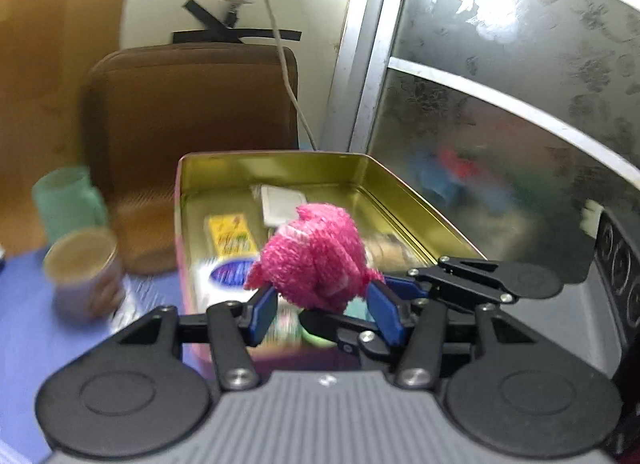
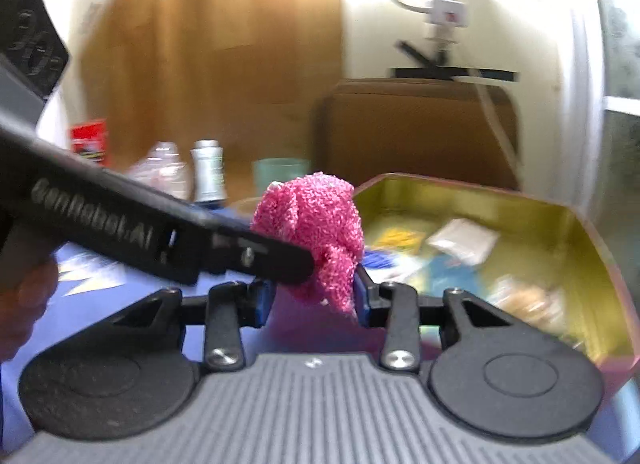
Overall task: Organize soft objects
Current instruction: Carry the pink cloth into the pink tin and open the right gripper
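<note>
A pink knitted soft bundle (image 1: 316,256) is held above the near end of an open gold tin box (image 1: 276,166). My left gripper (image 1: 326,306) has its blue pads on either side of the bundle's lower part and is shut on it. The right gripper's black finger crosses in front from the right. In the right wrist view the same pink bundle (image 2: 316,232) hangs between my right gripper's (image 2: 314,298) blue pads, which look closed on it. The left gripper's arm (image 2: 120,224) reaches in from the left to the bundle. The tin box (image 2: 580,224) lies to the right.
The tin holds packets and papers (image 1: 232,236). A green cup (image 1: 68,200) and a paper cup (image 1: 84,268) stand left of the tin on a blue cloth (image 1: 24,344). A brown chair back (image 1: 192,112) and a frosted door (image 1: 500,104) are behind. Bottles (image 2: 206,170) stand far left.
</note>
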The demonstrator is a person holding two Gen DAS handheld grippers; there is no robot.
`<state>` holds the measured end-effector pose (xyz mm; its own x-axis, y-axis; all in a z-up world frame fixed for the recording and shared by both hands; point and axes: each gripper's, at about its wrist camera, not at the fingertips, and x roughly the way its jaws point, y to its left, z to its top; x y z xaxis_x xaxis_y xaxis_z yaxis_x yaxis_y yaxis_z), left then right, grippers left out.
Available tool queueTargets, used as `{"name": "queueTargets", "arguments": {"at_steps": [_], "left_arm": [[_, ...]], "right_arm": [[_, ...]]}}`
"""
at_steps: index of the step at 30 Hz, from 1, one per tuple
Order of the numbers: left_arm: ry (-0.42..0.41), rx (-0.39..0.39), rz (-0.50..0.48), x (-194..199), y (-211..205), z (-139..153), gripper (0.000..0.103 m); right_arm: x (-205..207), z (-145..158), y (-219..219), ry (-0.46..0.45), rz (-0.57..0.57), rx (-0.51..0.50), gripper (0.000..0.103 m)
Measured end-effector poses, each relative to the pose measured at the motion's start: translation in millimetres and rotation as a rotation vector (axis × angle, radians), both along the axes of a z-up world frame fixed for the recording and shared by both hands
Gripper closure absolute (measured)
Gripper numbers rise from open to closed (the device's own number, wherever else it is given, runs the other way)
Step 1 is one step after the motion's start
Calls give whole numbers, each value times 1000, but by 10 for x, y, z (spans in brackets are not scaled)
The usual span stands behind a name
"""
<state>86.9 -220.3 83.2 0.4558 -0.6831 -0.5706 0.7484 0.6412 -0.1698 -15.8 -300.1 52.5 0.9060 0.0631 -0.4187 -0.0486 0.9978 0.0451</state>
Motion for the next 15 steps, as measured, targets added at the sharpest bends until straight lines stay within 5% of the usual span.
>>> {"name": "queueTargets", "arguments": {"at_steps": [3, 5, 7, 11, 15], "left_arm": [[51, 17, 33, 280, -391, -77, 49], [77, 24, 90, 477, -567, -126, 37], [60, 50, 164, 633, -665, -160, 9], [22, 47, 241, 756, -550, -160, 6], [-5, 18, 263, 709, -338, -79, 6]], "right_arm": [[364, 6, -324, 115, -50, 27, 60], [562, -9, -481, 180, -86, 32, 60], [749, -31, -645, 230, -146, 45, 56], [846, -37, -879, 242, -248, 44, 22], [695, -49, -1020, 211, -282, 74, 22]]}}
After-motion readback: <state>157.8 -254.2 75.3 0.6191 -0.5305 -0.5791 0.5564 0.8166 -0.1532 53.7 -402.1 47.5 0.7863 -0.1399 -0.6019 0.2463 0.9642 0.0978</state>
